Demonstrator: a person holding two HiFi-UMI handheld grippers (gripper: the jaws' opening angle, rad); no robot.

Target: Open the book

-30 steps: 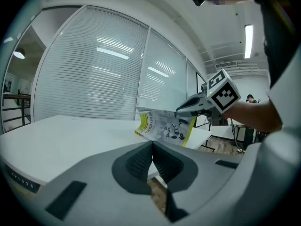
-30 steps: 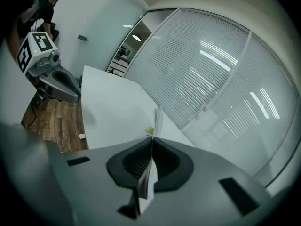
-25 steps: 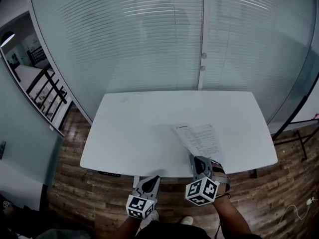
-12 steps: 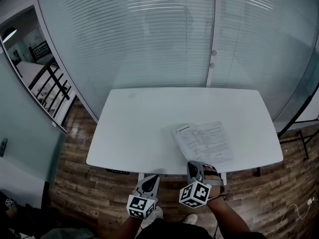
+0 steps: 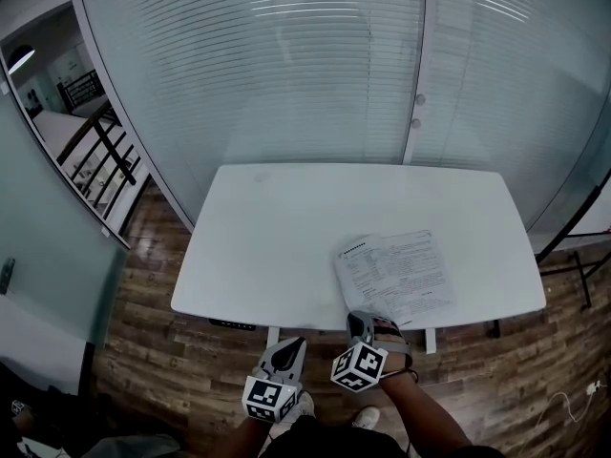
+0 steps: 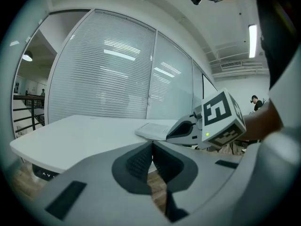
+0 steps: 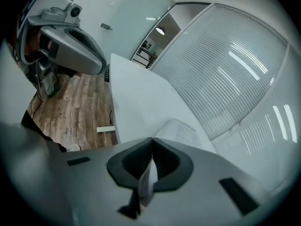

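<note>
The book (image 5: 396, 275), thin, white and printed with text, lies on the white table (image 5: 277, 246) at the front right. My right gripper (image 5: 361, 321) hangs at the table's front edge just below the book's near corner. In the right gripper view the right gripper (image 7: 151, 147) is shut on a thin sheet, the book's cover (image 7: 146, 182), which runs between the pads, and the rest of the book (image 7: 181, 131) lies beyond. My left gripper (image 5: 291, 344) is off the table, lower left, shut and empty (image 6: 151, 147). From the left gripper view the book (image 6: 153, 130) lies behind the right gripper (image 6: 188, 130).
A wall of frosted glass with blinds (image 5: 315, 74) stands behind the table. Wooden floor (image 5: 172, 370) lies below the front edge. A black railing (image 5: 105, 151) is at the far left and a black stand (image 5: 573, 237) at the right. The person's shoes (image 5: 368, 418) show under the grippers.
My right gripper has come back toward me and lower, off the book to the table's front edge. The book's top sheet looks spread wider. The left gripper has hardly shifted in view.
</note>
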